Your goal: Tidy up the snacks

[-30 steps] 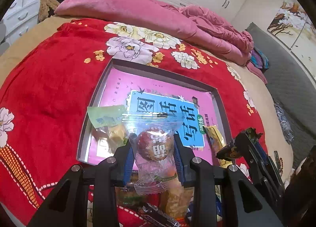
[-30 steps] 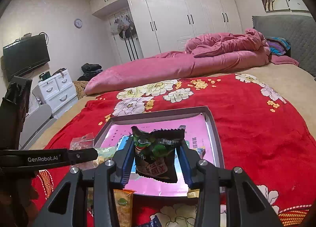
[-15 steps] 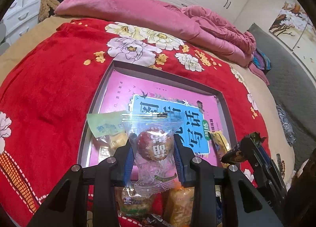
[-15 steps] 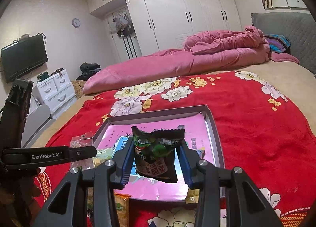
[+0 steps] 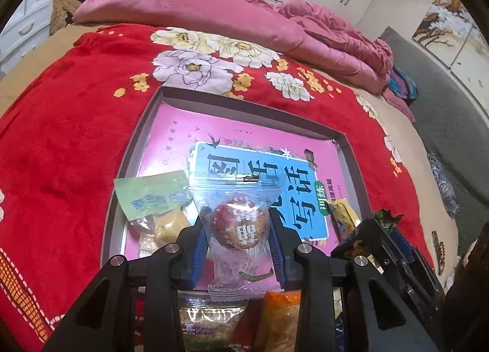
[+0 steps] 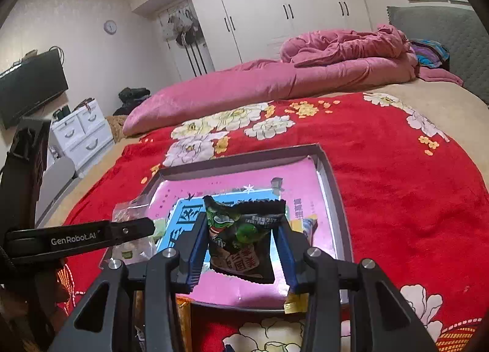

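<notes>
Left gripper (image 5: 237,240) jaws gripping clear crinkly pastry packet (image 5: 235,226); right gripper (image 6: 241,248) jaws gripping glossy dark snack packet (image 6: 241,242). Both hovering over shallow rectangular grey tray (image 5: 250,104), two wrapped snacks lying inside.

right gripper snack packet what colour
Black with green cartoon figures, snack packet in the right gripper; right wrist view.

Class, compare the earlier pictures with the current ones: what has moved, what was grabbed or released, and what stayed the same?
Both tools moved slightly forward and down over the tray. Nothing was grabbed or released. The left tool still grips the clear bagged pastry, the right tool the dark snack packet; snacks in the tray lie unchanged.
</notes>
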Demonstrator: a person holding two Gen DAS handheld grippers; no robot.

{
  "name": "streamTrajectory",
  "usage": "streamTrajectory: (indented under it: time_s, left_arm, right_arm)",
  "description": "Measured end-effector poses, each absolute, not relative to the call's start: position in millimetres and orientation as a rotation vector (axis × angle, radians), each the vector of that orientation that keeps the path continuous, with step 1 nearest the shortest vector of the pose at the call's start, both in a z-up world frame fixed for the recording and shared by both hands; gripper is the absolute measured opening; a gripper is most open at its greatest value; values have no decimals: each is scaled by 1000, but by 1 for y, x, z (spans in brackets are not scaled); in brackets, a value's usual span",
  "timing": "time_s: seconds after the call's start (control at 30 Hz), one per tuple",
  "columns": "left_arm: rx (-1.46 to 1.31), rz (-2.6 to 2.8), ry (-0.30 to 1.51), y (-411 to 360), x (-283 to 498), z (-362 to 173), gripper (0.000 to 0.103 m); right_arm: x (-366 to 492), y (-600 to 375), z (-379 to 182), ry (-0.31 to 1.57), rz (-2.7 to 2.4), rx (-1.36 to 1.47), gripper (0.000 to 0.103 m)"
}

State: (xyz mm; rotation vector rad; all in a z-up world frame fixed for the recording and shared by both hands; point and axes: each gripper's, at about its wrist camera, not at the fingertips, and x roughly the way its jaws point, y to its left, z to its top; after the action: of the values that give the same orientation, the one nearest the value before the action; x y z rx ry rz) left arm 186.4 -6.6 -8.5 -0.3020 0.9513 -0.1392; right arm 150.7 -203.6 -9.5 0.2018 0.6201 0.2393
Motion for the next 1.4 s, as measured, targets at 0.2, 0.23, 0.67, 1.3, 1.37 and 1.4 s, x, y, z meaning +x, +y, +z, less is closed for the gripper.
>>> streamTrajectory:
  time_s: [0.2,0.23,0.67,1.3,1.37,1.4]
  left_arm:
    - [-286,-151,971,-13,190,-16,37]
    - [-286,-153,972,-13,190,-17,37]
    - [-264,-181,992,-21,193,-24,37]
    - [-276,-194,1019,-22,193,-34,37]
    - [-291,-202,1028,-21,193,-37,37]
    - [-293,-205,1031,-21,193,-39,37]
  right_arm:
    - [157,-199,-19,670,241,184,42]
    - [158,-198,-21,678,241,182,42]
    - [162,-187,-29,723,235,136,42]
    - [170,-181,-48,816,232,115,42]
    - [170,-182,-49,818,230,116,42]
    - [170,-183,-50,820,232,121,43]
